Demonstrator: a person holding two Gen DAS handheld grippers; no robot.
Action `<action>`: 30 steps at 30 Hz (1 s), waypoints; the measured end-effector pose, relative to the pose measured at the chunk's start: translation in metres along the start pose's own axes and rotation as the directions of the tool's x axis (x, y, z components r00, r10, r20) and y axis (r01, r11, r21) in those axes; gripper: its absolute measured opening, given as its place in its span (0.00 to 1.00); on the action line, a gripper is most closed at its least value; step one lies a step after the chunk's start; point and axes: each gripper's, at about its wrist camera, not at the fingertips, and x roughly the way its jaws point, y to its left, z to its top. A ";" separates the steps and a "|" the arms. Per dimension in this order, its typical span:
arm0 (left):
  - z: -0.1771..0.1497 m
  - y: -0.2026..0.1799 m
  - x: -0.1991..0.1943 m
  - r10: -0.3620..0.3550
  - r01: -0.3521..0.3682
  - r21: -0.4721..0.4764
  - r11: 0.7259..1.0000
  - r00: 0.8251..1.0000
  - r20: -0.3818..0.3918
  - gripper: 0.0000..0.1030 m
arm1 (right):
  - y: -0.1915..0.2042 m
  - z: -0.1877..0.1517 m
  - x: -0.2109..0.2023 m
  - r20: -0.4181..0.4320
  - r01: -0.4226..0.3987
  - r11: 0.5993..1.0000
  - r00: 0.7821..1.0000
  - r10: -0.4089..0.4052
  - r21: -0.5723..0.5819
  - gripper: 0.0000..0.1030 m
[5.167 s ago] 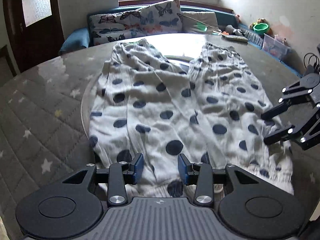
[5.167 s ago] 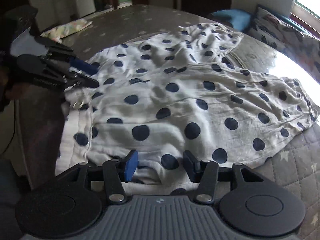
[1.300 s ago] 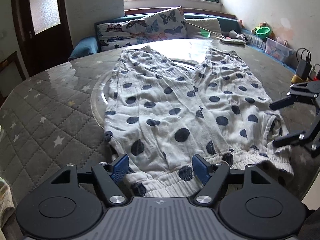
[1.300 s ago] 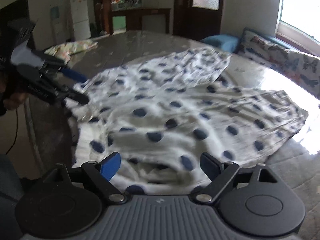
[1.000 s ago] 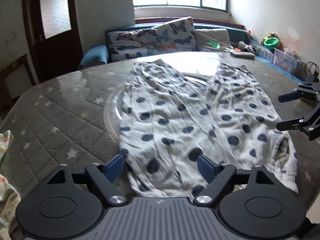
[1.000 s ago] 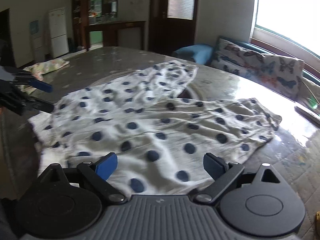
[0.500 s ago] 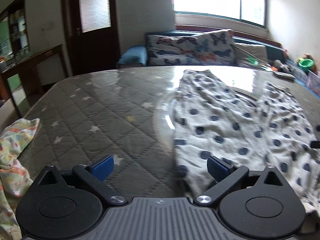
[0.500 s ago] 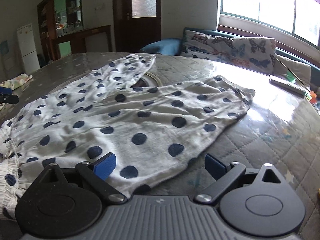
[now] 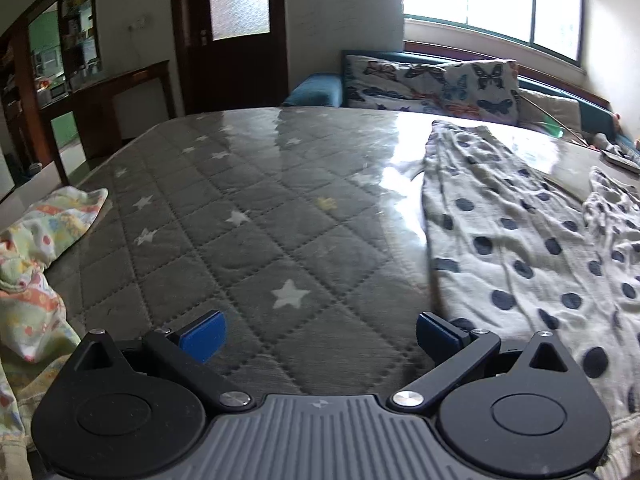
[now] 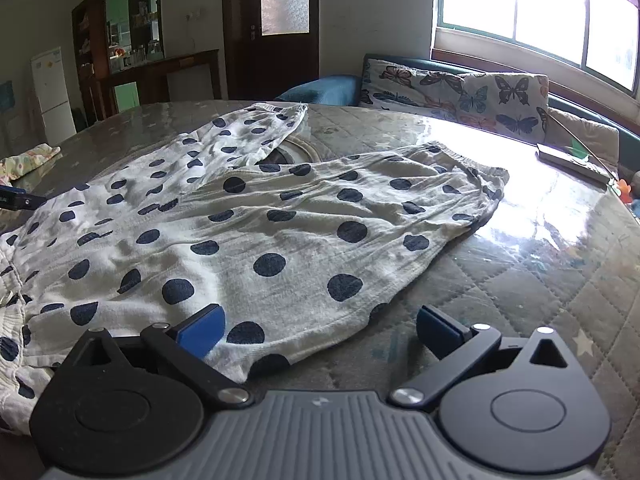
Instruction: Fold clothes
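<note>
White trousers with dark blue dots (image 10: 256, 224) lie spread flat on the grey quilted table (image 9: 256, 240), both legs pointing away from me. In the left wrist view the trousers (image 9: 520, 248) fill the right side. My left gripper (image 9: 318, 334) is open over bare tabletop, to the left of the trouser edge, holding nothing. My right gripper (image 10: 318, 330) is open and empty, its left finger over the near trouser leg's hem side and its right finger over bare table. A tip of the left gripper (image 10: 18, 200) shows at the far left of the right wrist view.
A crumpled pastel patterned cloth (image 9: 36, 264) lies at the table's left edge. A dark remote-like object (image 10: 572, 164) rests at the far right of the table. Behind the table are a sofa with butterfly cushions (image 10: 460, 88), a window and a dark door (image 9: 236, 36).
Both grippers have opened wide and let go of the waistband. The left has swung left over bare table; the right has swung right along the near leg.
</note>
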 end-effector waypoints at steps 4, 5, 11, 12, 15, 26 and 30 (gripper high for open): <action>0.000 0.004 0.005 0.006 -0.006 -0.013 1.000 1.000 0.014 1.00 | 0.000 0.000 -0.001 0.002 0.000 1.000 1.000 0.000 -0.001 1.00; 0.000 0.005 0.006 0.007 -0.007 -0.014 1.000 1.000 0.018 1.00 | 0.000 0.000 -0.001 0.002 0.000 1.000 1.000 0.000 0.000 1.00; 0.001 0.004 0.009 0.008 -0.008 -0.015 1.000 1.000 0.027 1.00 | -0.001 -0.001 -0.001 0.004 -0.001 1.000 1.000 0.001 -0.001 1.00; 0.001 0.004 0.009 0.009 -0.009 -0.014 1.000 1.000 0.027 1.00 | 0.000 -0.001 -0.001 0.004 -0.001 1.000 1.000 0.001 -0.001 1.00; 0.001 0.004 0.010 0.011 -0.010 -0.012 1.000 1.000 0.027 1.00 | -0.001 -0.001 -0.001 0.004 -0.002 1.000 1.000 0.002 -0.001 1.00; 0.001 0.003 0.010 0.011 -0.011 -0.011 1.000 1.000 0.029 1.00 | -0.002 -0.001 -0.001 0.004 -0.003 1.000 1.000 0.003 -0.001 1.00; 0.001 0.003 0.010 0.011 -0.011 -0.011 1.000 1.000 0.029 1.00 | -0.002 -0.001 -0.001 0.003 -0.004 1.000 1.000 0.004 0.000 1.00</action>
